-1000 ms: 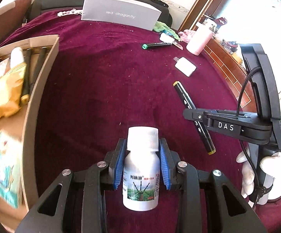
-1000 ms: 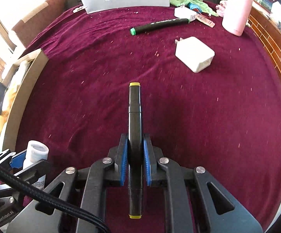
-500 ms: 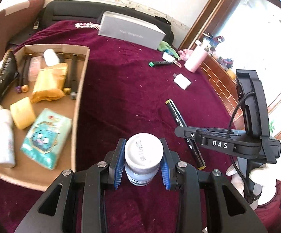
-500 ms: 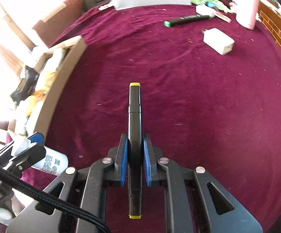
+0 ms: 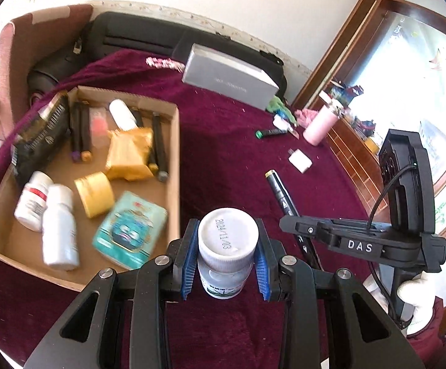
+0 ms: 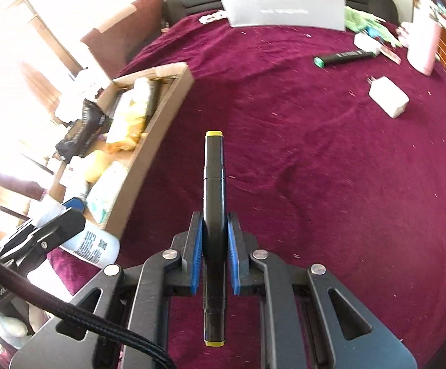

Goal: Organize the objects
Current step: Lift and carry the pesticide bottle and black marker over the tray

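Note:
My left gripper (image 5: 226,263) is shut on a white capped bottle (image 5: 227,246), held in the air above the maroon cloth, just right of the cardboard box (image 5: 173,160). My right gripper (image 6: 215,243) is shut on a black marker with yellow ends (image 6: 213,178), held above the cloth; the marker also shows in the left wrist view (image 5: 281,193). The bottle shows at the left of the right wrist view (image 6: 95,246), beside the box (image 6: 158,123). The box holds bottles, markers, a yellow packet, a tape roll and a teal pack.
On the cloth lie a green-capped marker (image 6: 343,58), a white charger (image 6: 387,100), a pink bottle (image 5: 319,129) and a grey box (image 5: 232,81). A black bag (image 5: 149,38) lies behind the table. A wooden window frame stands at the right.
Both grippers have risen and swung left toward the cardboard box with the bottle and the marker still held. The box now shows more fully in both views.

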`<action>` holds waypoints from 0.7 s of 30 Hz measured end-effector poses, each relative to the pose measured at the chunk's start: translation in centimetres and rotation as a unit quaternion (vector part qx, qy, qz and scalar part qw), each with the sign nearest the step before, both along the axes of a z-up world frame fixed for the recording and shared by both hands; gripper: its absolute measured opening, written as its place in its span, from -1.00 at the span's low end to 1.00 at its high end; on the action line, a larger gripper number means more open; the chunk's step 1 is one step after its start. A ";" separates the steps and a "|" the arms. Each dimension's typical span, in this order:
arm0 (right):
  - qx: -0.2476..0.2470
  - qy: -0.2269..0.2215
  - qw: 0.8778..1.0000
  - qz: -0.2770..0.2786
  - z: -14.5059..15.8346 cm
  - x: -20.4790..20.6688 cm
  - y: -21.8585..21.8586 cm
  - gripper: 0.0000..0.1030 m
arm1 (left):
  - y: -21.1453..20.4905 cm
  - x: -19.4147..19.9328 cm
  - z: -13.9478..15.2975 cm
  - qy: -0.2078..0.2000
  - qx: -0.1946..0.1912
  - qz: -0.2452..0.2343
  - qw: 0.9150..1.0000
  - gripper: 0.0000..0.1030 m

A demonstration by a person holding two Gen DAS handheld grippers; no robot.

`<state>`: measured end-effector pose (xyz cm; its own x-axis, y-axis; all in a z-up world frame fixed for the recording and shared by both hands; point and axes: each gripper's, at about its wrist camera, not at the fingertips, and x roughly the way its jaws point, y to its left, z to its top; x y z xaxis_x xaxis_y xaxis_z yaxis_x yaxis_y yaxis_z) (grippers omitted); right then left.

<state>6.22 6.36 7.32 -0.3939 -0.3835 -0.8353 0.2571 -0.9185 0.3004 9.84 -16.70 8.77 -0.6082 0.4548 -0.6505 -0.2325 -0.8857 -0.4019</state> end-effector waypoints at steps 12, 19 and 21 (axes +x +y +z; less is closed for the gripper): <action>-0.012 0.019 0.997 0.072 2.2 -0.8 -7.3 -0.75 | -6.4 -0.9 2.1 0.038 -0.022 0.072 0.996 -0.45; -0.007 0.015 0.995 0.098 1.9 -2.1 -11.4 -0.75 | -9.4 -3.8 1.6 0.031 -0.053 0.098 0.993 -0.45; -0.005 0.012 0.995 0.102 1.7 -2.8 -12.6 -0.75 | -10.2 -4.6 1.3 0.026 -0.059 0.101 0.993 -0.45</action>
